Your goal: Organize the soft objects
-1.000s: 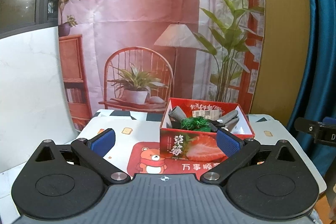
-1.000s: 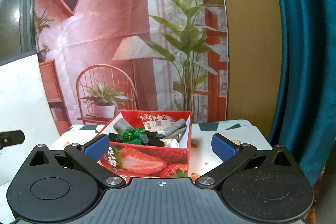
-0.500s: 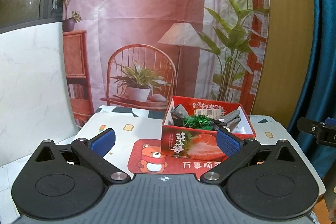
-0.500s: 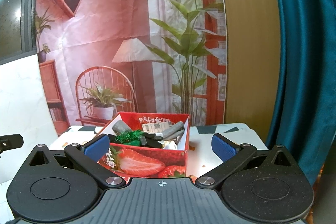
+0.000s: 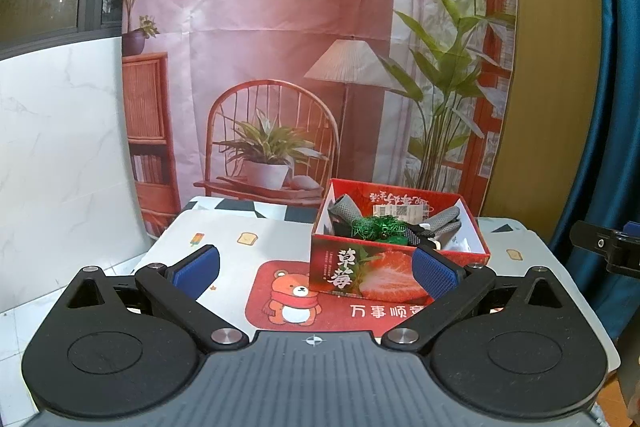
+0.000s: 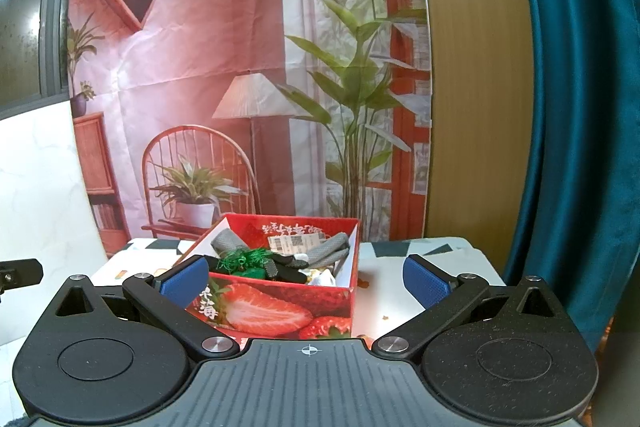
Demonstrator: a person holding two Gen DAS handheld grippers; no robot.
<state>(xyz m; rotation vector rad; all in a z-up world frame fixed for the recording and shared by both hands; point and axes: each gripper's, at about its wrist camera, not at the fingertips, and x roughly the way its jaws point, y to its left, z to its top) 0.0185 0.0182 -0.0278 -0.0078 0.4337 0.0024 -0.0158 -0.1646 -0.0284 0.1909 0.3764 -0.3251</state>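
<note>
Both claws have pulled back a bit vs 1 s ago; the red strawberry box (image 5: 360, 277) looks smaller and farther in each view. Left claw (image 5: 316, 269) spread wide w/ nothing between its blue pads, right claw (image 6: 306, 277) likewise. Box sits on the tabletop (image 5: 224, 239), partly on a red bear mat (image 5: 296, 301). Inside: grey gloves (image 6: 330, 253), green tinsel-like tuft (image 6: 242, 259), black fabric, a paper label at the back wall.
</note>
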